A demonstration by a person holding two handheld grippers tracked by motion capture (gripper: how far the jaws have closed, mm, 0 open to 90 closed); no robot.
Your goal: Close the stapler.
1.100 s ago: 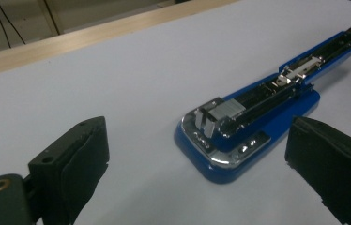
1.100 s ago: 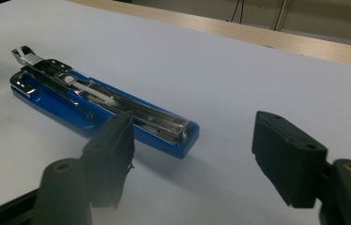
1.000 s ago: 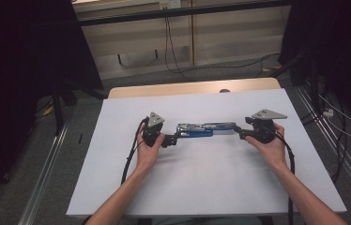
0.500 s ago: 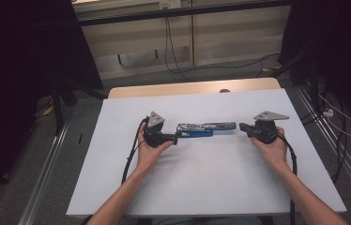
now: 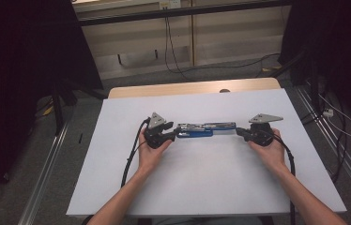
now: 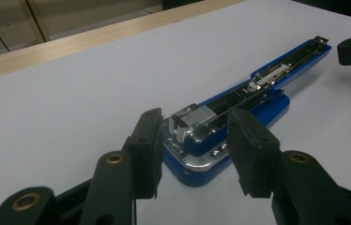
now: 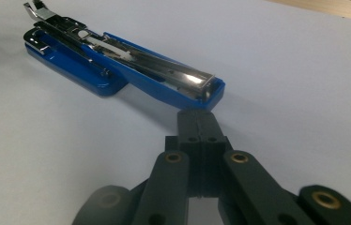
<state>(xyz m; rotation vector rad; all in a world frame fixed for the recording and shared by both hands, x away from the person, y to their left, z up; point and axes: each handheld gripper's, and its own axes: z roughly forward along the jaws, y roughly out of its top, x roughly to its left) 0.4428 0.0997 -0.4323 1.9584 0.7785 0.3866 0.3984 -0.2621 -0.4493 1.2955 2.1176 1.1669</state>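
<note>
No readable text, label, brand or number is seen anywhere. None is borne by the opened blue metal stapler (image 6: pixel 239 105).

Premises: a laboratory or test cell. Evidence: wooden desk (image 5: pixel 192 88) covered by a plain white sheet (image 5: pixel 202 173), black curtains (image 5: pixel 19 70) on both sides, aluminium floor rails (image 5: pixel 47 178), loose black cables (image 5: pixel 173 51) across grey carpet (image 5: pixel 239 70).

White sheet (image 5: pixel 202 183) covers the wooden table (image 5: pixel 183 89); black cables (image 5: pixel 173 51) trail across grey floor (image 5: pixel 37 154) behind.
</note>
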